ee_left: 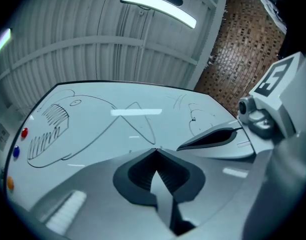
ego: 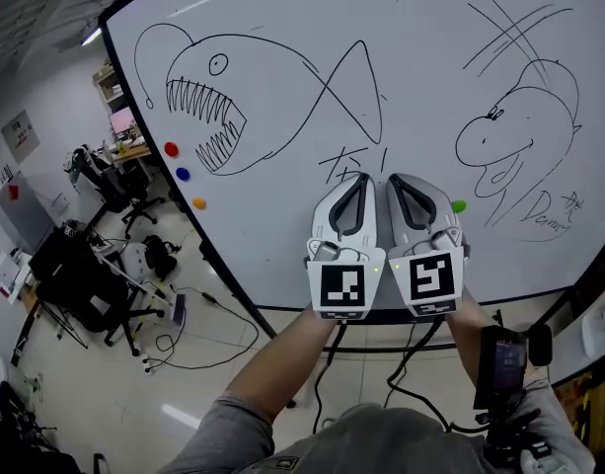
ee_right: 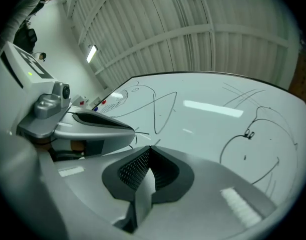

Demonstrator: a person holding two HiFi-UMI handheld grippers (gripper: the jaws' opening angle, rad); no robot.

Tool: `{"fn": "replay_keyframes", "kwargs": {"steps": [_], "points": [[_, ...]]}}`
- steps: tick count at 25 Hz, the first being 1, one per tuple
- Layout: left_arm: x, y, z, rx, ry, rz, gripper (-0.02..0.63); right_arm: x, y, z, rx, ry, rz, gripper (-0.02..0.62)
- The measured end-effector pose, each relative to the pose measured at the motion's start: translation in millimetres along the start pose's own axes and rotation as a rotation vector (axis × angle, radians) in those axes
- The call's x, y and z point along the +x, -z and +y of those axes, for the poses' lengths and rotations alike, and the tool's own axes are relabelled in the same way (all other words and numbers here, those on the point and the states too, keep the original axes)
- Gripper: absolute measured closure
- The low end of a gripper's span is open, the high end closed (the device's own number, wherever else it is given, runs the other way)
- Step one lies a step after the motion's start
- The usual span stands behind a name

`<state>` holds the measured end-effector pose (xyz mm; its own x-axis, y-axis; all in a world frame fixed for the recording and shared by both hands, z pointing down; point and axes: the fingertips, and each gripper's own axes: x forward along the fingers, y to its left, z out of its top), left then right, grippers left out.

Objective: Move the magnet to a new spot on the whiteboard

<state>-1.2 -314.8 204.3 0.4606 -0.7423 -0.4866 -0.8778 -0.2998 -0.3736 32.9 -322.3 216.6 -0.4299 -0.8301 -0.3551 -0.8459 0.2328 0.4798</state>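
Observation:
A big whiteboard (ego: 282,215) carries a fish drawing on the left and a cartoon creature on the right. Red (ego: 171,149), blue (ego: 183,174) and orange (ego: 198,203) magnets sit by the fish's mouth. A green magnet (ego: 459,206) sticks to the board just right of my right gripper (ego: 393,179). My left gripper (ego: 360,177) is pressed against its side, in front of the board's lower middle. Both point at the board, shut with nothing between the jaws. The left gripper view shows its closed tips (ee_left: 155,149). The right gripper view shows the same (ee_right: 150,147).
The board leans over an office floor. Black chairs (ego: 80,275), a power strip and loose cables (ego: 174,329) lie below its left edge. The holder's arms and a strapped device (ego: 501,363) fill the bottom of the head view.

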Motion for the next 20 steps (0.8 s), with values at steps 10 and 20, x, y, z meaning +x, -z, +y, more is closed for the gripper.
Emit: {"fn": "replay_keyframes", "kwargs": {"steps": [10, 20], "points": [[36, 10, -117, -0.035, 0.095, 0.037, 0.606, -64, 49, -89, -0.008, 0.084, 0.085, 0.589], [42, 40, -169, 0.063, 0.104, 0.109, 0.526, -84, 68, -118, -0.002, 0.085, 0.097, 0.589]]}}
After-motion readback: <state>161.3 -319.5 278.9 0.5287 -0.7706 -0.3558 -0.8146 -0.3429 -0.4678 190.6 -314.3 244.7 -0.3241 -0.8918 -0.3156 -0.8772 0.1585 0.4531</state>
